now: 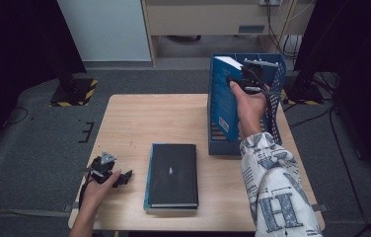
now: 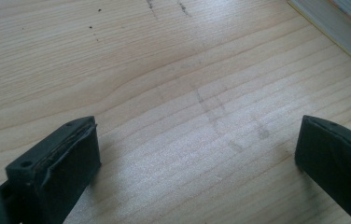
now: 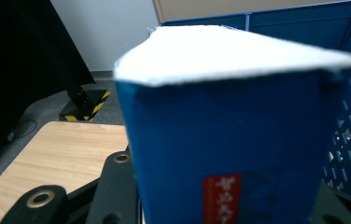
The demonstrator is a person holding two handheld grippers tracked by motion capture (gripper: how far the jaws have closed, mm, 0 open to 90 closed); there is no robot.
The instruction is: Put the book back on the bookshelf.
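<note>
The work seems to be putting books upright into the blue file box [image 1: 277, 94] that stands at the far right part of the desk [image 1: 134, 118]. I judge it about half done. One blue book [image 1: 221, 98] is upright at the left wall of the box, partly inside it, but it is not yet let go. A black book [image 1: 173, 174] lies flat on the desk in front of the box, nearer to the person, on top of what looks like another blue cover. So at least this one book is left to move.

The right tool [image 1: 249, 81] holds the blue book near its top corner. In the right gripper view the book [image 3: 239, 140] stands between the two black jaws, which press on its covers from both sides, so the tool pinches the book.

The left tool [image 1: 110, 174] rests on the desk, to the left of the black book and apart from it. In the left gripper view its jaws are spread wide over bare wood [image 2: 173, 93] and hold nothing; the corner of a book [image 2: 341, 28] shows beyond them.
</note>
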